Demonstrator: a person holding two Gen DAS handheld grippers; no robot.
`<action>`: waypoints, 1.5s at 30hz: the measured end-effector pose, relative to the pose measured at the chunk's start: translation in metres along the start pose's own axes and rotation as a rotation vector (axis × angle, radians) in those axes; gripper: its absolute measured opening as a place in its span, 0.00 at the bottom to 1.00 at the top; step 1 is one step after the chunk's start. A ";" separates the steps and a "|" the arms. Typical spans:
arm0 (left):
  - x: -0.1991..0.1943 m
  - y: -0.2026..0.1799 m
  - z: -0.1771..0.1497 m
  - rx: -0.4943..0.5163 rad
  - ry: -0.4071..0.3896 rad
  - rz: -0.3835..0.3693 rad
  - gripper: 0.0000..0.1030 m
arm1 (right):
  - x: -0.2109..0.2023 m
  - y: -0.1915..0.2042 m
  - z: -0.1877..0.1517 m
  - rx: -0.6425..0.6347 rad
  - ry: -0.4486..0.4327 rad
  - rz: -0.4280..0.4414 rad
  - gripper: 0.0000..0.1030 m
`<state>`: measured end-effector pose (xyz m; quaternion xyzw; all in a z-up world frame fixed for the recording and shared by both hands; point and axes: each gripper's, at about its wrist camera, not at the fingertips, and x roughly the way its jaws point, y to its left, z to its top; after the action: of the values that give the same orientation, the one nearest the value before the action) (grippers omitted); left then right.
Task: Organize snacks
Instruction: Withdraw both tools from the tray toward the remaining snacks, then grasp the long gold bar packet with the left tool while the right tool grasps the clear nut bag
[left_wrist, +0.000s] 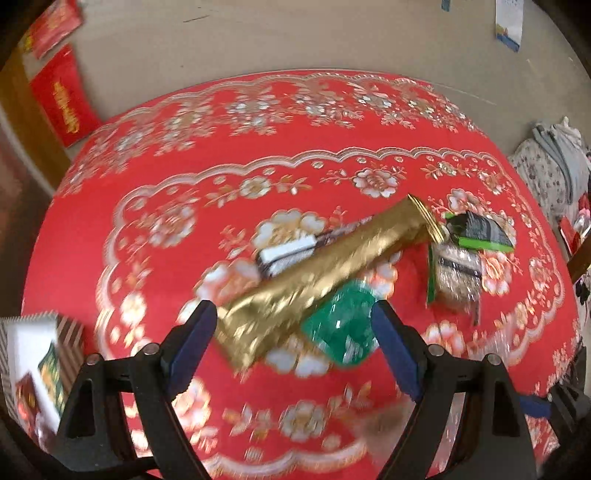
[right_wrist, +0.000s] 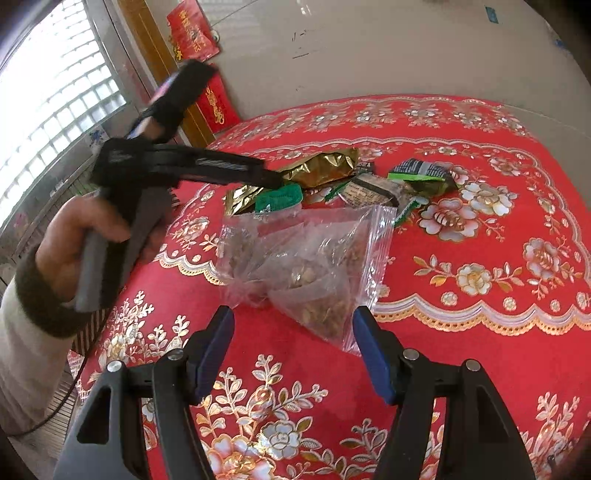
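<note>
My left gripper (left_wrist: 293, 314) hangs open over a pile of snacks on the red flowered tablecloth (left_wrist: 184, 155). The near end of a long gold packet (left_wrist: 332, 266) and a small green packet (left_wrist: 340, 328) lie below, between its fingers; the pads touch neither. From the right wrist view, that left gripper (right_wrist: 271, 181) reaches in from the left in a person's hand (right_wrist: 74, 240), above the gold packet (right_wrist: 321, 166). My right gripper (right_wrist: 293, 315) is open. A clear zip bag of nuts (right_wrist: 314, 266) lies just ahead, its near corner beside the right pad.
A green-and-black packet (left_wrist: 476, 232), a clear packet of nuts (left_wrist: 458, 273) and a black-and-white packet (left_wrist: 284, 254) lie in the pile. A white box with striped sides (left_wrist: 26, 350) holding snacks stands at the left table edge. Clothes (left_wrist: 554, 166) lie beyond the right edge.
</note>
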<state>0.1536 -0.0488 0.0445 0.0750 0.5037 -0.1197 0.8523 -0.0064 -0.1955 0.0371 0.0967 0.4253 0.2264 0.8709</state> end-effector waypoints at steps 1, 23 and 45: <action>0.005 -0.002 0.004 0.004 0.000 -0.006 0.83 | 0.001 0.000 0.000 0.000 0.003 0.001 0.65; 0.008 0.020 -0.004 -0.085 -0.031 -0.013 0.18 | 0.009 0.008 0.014 -0.026 -0.007 -0.049 0.67; -0.075 0.062 -0.086 -0.135 -0.073 -0.034 0.18 | 0.060 0.060 0.047 -0.905 0.337 -0.119 0.77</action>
<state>0.0637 0.0418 0.0695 0.0046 0.4806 -0.1023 0.8710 0.0439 -0.1135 0.0462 -0.3544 0.4242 0.3510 0.7558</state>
